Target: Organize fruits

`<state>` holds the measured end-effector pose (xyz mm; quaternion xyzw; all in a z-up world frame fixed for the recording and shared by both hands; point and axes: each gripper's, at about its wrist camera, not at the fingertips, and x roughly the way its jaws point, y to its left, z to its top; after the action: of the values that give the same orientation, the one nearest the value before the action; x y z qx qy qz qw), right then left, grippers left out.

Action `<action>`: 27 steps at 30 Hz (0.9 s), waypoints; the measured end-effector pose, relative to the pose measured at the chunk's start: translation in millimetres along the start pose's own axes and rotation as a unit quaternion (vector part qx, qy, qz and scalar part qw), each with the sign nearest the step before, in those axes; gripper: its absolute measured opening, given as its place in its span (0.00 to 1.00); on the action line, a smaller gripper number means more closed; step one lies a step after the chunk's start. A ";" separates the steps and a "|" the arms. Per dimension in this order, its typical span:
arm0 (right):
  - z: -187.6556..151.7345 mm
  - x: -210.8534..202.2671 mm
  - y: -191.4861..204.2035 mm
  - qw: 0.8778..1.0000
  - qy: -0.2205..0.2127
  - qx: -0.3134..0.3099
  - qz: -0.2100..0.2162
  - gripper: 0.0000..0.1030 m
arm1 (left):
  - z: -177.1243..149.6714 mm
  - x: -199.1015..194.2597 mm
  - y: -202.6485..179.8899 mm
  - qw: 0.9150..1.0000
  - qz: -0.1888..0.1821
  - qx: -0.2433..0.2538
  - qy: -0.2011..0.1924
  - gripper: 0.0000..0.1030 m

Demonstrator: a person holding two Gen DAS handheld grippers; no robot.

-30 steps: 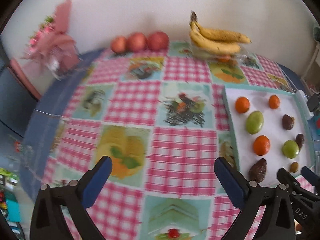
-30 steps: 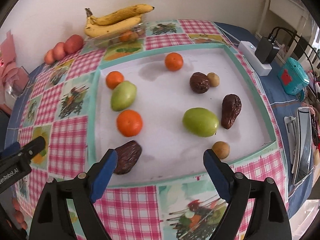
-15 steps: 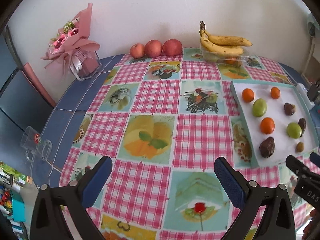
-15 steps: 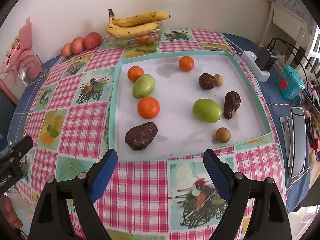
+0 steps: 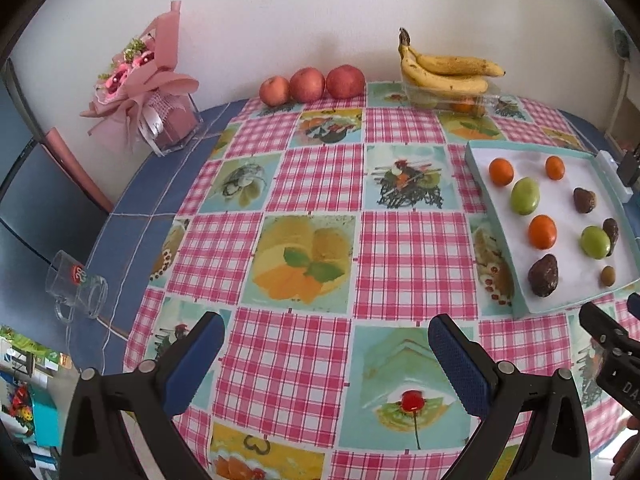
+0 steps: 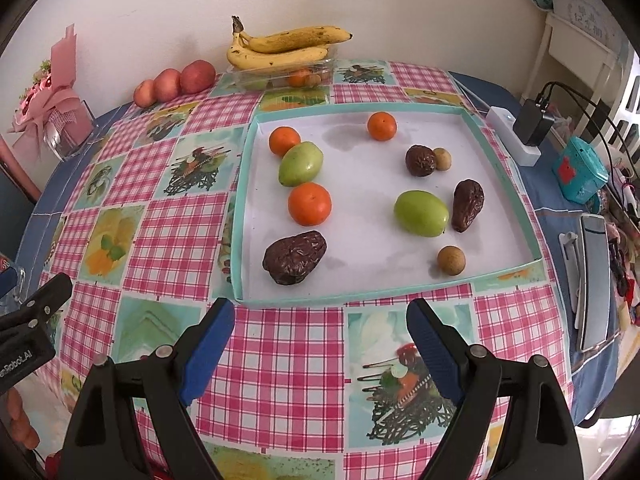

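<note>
A white tray with a teal rim (image 6: 496,268) (image 5: 516,280) lies on the checked tablecloth. It holds three oranges (image 6: 310,204), two green fruits (image 6: 421,213), three dark wrinkled fruits (image 6: 295,257) and two small brown round fruits (image 6: 451,260). My right gripper (image 6: 320,330) is open and empty, above the cloth just in front of the tray's near rim. My left gripper (image 5: 326,344) is open and empty, over the cloth left of the tray.
Bananas (image 6: 280,46) lie on a clear box at the back by the wall, three red apples (image 5: 312,84) left of them. A pink bouquet (image 5: 140,88) and a tipped glass mug (image 5: 76,288) are at the left. A power strip with charger (image 6: 520,136), a teal box and a phone are right of the tray.
Both grippers have pulled back and up from the table, so more of the cloth and tray shows. Both stay open and empty. No fruit has moved.
</note>
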<state>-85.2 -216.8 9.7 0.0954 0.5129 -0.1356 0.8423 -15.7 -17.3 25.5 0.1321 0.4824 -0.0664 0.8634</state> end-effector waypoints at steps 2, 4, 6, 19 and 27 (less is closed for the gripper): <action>0.2 -0.1 0.5 1.000 0.000 -0.002 -0.001 0.86 | -0.2 2.0 0.7 1.000 0.000 -0.001 0.005 1.00; 0.4 -0.1 0.4 1.000 0.000 -0.003 0.000 0.86 | -0.5 1.5 1.8 1.000 -0.002 -0.003 0.004 1.00; 0.4 -0.2 1.2 1.000 0.000 -0.003 0.000 0.86 | -0.7 1.3 2.5 1.000 -0.005 -0.006 0.004 1.00; 0.4 -0.8 0.4 1.000 -0.003 -0.004 0.000 0.86 | 0.7 2.2 -1.3 1.000 -0.003 0.003 0.004 1.00; 0.2 -0.6 1.3 1.000 -0.002 -0.004 -0.001 0.86 | 0.8 1.2 -0.3 1.000 0.000 0.000 0.005 1.00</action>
<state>-84.9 -215.6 10.4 0.0911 0.5116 -0.1342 0.8438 -14.5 -17.8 24.8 0.1322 0.4865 -0.0658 0.8611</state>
